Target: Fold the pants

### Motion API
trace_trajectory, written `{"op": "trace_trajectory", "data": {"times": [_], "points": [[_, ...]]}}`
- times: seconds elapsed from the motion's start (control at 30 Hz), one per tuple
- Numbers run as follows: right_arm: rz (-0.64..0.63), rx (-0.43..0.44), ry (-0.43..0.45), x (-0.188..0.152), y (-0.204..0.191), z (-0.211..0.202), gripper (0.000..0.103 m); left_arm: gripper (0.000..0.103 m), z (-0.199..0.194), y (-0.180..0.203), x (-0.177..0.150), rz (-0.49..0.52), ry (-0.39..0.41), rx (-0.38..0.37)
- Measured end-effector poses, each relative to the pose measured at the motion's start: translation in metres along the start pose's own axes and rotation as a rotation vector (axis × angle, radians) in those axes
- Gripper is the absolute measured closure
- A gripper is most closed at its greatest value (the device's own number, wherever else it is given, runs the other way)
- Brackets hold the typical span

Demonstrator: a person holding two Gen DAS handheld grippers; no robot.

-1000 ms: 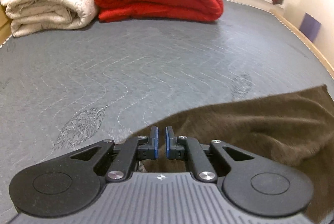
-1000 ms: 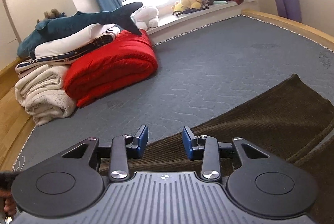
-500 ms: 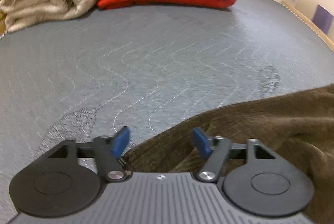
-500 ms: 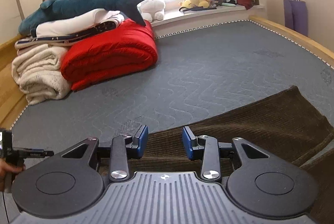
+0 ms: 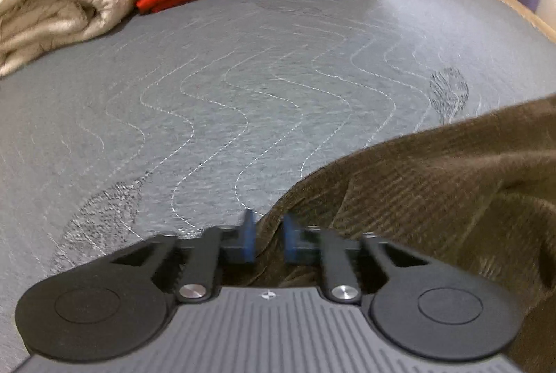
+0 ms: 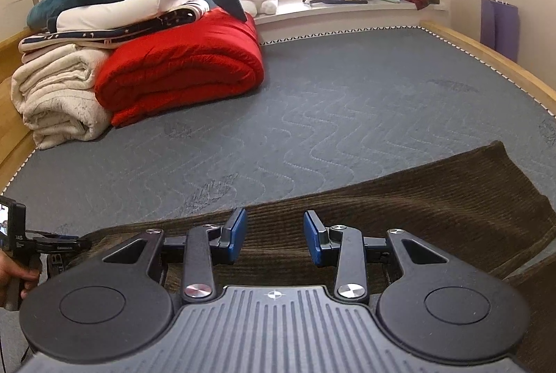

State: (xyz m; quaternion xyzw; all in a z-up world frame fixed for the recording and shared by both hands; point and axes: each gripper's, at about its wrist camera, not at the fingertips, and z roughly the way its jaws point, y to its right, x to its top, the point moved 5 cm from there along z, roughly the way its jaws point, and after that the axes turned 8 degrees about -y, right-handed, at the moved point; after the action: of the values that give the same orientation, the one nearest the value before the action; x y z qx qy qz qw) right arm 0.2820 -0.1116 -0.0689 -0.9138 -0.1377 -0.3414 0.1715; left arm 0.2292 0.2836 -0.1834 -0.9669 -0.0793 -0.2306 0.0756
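- Since half a second ago, the left gripper (image 5: 267, 241) has narrowed its blue pads (image 5: 248, 241) around a raised ridge of the brown corduroy pants (image 5: 434, 196); motion blur hides whether they touch it.
- The right gripper (image 6: 274, 241) hovers over the pants (image 6: 399, 202), jaws wide apart, holding nothing.
- The pants lie spread on the grey quilted mattress (image 6: 347, 116), well apart from the folded red blanket (image 6: 180, 67).

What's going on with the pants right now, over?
Left gripper closing on the pants edge, blurred, grip not confirmed. Right gripper open above the pants, holding nothing. Pants flat on the bed. Blankets far off, nothing in the way.
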Motion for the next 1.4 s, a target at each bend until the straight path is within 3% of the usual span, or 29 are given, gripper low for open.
{"op": "trace_trajectory", "data": {"times": [0.2,0.37,0.47,0.57,0.7,0.8,0.93,1.03,1.13,1.4], "points": [[-0.020,-0.027,0.016,-0.002,0.004,-0.007,0.065,0.096,-0.042,0.007,0.002,0.011,0.041,0.002],[0.020,-0.035,0.018,-0.008,0.022,-0.020,0.065,0.097,-0.095,0.029,-0.019,0.152,0.082,0.025],[0.059,-0.027,0.030,-0.013,0.035,-0.033,0.065,0.098,-0.136,0.042,-0.041,0.180,0.120,0.017],[0.086,-0.020,0.044,-0.019,0.046,-0.047,0.073,0.098,-0.172,0.059,-0.075,0.225,0.154,0.036],[0.101,-0.021,0.046,-0.031,0.061,-0.063,0.092,0.100,-0.197,0.087,-0.137,0.319,0.127,0.038],[0.118,-0.040,0.042,-0.036,0.077,-0.069,0.092,0.101,-0.202,0.111,-0.184,0.398,0.068,0.036],[0.163,-0.049,0.025,-0.039,0.101,-0.070,0.091,0.099,-0.189,0.126,-0.215,0.405,-0.021,0.031],[0.219,-0.073,0.006,-0.038,0.121,-0.062,0.091,0.094,-0.175,0.122,-0.213,0.370,-0.029,0.075],[0.328,-0.074,-0.002,-0.037,0.145,-0.054,0.091,0.092,-0.170,0.120,-0.207,0.340,-0.024,0.070],[0.596,-0.051,-0.049,-0.045,0.199,-0.010,0.090,0.077,-0.154,0.132,-0.209,0.412,-0.044,0.133]]}}
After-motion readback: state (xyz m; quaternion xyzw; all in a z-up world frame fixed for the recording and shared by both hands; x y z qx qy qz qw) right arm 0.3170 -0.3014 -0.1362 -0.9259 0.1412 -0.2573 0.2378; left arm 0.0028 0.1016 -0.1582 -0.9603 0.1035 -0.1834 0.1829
